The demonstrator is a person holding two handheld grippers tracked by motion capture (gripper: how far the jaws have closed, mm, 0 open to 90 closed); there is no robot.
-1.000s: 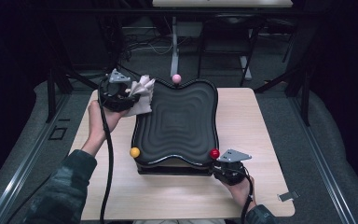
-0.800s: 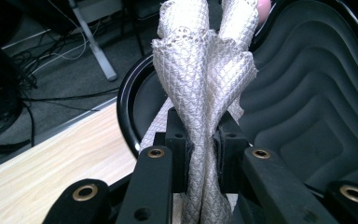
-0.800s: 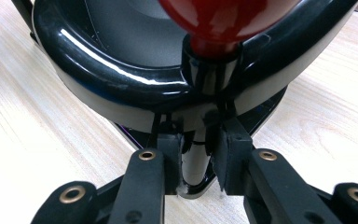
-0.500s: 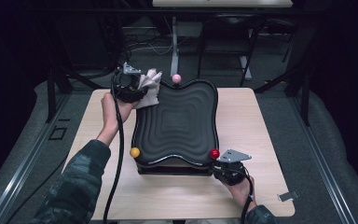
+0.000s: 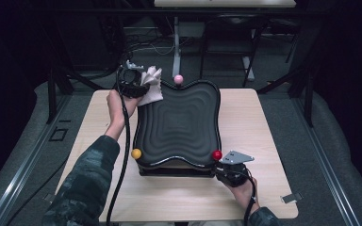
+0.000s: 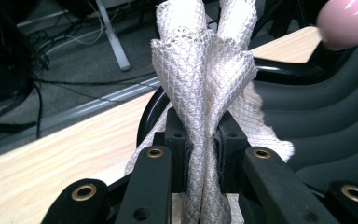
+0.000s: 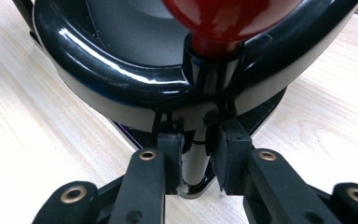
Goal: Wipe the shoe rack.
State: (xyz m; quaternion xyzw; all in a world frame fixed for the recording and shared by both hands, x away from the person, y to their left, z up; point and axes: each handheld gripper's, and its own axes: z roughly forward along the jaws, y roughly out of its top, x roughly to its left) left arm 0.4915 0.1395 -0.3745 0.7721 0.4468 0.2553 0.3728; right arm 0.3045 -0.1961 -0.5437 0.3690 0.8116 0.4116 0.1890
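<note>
The left gripper [image 5: 143, 84] pinched the cloth [image 5: 152, 87] at the tray's [image 5: 179, 125] far-left corner; the right gripper [image 7: 198, 144] clamped its near-right post [image 7: 196, 158]; wiping seemingly remained undone.

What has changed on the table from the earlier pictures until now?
The left claw, shut on the white mesh cloth, carried it rightward onto the far-left corner of the black wavy tray. The right claw stayed clamped at the tray's corner under the red ball.

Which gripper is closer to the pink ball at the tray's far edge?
Left. The left gripper, clamping the white cloth, is just beside the pink ball; the right gripper is at the tray's opposite, near corner.
</note>
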